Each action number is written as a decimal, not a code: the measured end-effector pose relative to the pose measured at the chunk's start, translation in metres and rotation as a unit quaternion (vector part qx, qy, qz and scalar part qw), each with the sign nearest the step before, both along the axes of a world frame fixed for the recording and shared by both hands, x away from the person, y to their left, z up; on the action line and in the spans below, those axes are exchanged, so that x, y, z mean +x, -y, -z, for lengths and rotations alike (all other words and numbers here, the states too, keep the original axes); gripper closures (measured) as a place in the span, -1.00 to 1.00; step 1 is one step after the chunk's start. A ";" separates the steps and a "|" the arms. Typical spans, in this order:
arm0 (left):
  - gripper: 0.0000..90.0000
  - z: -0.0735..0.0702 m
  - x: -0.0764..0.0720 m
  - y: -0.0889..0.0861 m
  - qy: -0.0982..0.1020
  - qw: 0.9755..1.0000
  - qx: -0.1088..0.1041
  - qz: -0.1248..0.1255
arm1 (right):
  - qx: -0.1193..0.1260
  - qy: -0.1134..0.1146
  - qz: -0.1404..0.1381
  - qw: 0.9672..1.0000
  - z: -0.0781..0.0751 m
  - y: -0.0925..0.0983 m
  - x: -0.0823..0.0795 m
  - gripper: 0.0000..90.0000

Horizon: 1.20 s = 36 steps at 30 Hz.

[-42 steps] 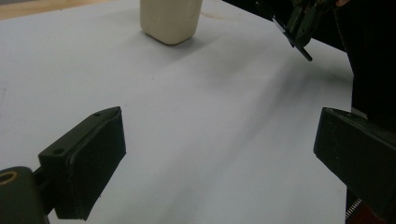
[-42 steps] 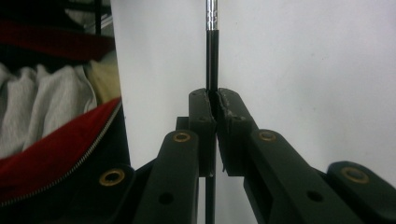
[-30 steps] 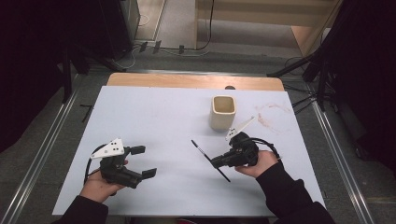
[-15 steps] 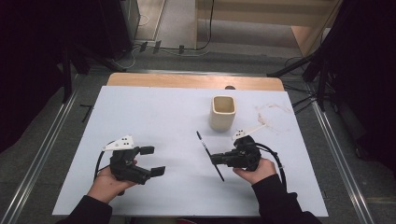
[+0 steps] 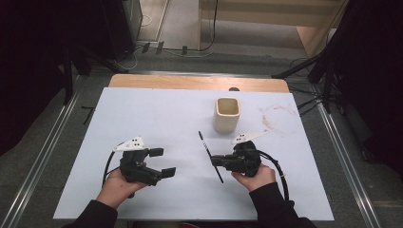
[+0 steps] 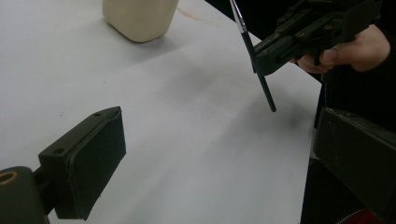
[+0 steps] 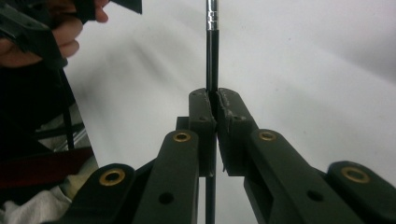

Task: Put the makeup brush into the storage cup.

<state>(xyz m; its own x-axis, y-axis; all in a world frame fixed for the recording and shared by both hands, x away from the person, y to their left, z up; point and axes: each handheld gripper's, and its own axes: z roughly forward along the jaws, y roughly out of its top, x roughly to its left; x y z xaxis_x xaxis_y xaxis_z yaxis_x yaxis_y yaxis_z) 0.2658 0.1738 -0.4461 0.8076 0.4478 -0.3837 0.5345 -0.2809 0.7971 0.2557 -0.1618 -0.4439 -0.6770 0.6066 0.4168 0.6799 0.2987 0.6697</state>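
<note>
Black and slim, the metal-ferruled paintbrush sits clenched mid-handle in the right gripper, left gripper released; best kept steady toward the cream square ceramic cup at one o'clock on the white counter.

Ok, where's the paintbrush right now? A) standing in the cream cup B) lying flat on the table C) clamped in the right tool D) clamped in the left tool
C: the right tool is shut on the paintbrush handle, clear of the cup.
</note>
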 end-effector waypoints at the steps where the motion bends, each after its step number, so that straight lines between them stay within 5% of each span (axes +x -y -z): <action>1: -0.95 0.000 0.000 0.001 0.002 1.000 -0.001 -0.001 | 0.003 0.000 0.004 1.000 0.000 0.000 0.000 0.92; 13: -0.95 0.002 0.000 0.019 -0.002 1.000 0.001 -0.003 | 0.014 0.030 0.019 0.999 -0.009 -0.011 -0.009 0.92; 36: -0.95 0.009 -0.004 0.052 -0.009 1.000 0.003 0.002 | 0.029 0.051 0.053 0.997 -0.006 -0.030 -0.011 0.92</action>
